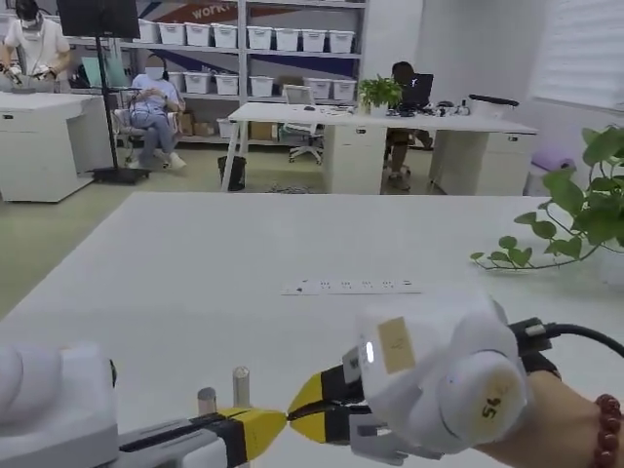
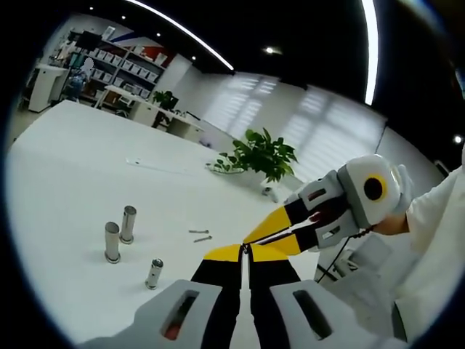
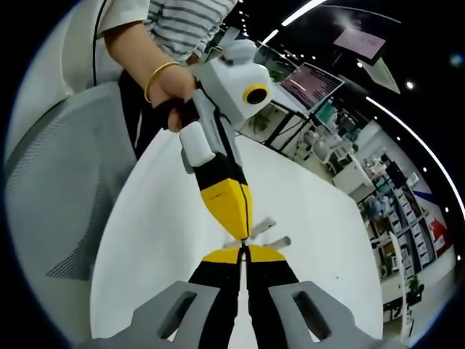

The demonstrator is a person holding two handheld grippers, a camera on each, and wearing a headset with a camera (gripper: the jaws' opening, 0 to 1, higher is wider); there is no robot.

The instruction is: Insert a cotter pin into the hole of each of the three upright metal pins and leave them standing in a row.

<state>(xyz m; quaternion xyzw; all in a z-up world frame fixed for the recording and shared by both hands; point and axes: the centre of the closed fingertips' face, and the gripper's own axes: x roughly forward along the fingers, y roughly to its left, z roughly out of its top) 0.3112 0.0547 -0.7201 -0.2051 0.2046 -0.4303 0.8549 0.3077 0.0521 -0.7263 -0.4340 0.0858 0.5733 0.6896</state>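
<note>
**Two grippers meeting nose to nose beside the pins**

The person is holding the left gripper (image 2: 247, 251) and the right gripper (image 3: 244, 254) tip to tip, low over the white table (image 1: 195, 263) and close to their own body. Each gripper's yellow jaws are pressing tight together. Whether anything thin is pinched between them is too small for me to tell.

In the left gripper view, three metal pins (image 2: 111, 241) are standing on the table, off to the left of the meeting tips. Two are standing side by side, and the third is sitting a little apart, nearer the gripper. Two cotter pins (image 2: 198, 232) are lying loose on the table, just beside each other, between the metal pins and the gripper tips. A leafy plant (image 2: 258, 156) is trailing along the table's far edge.
</note>
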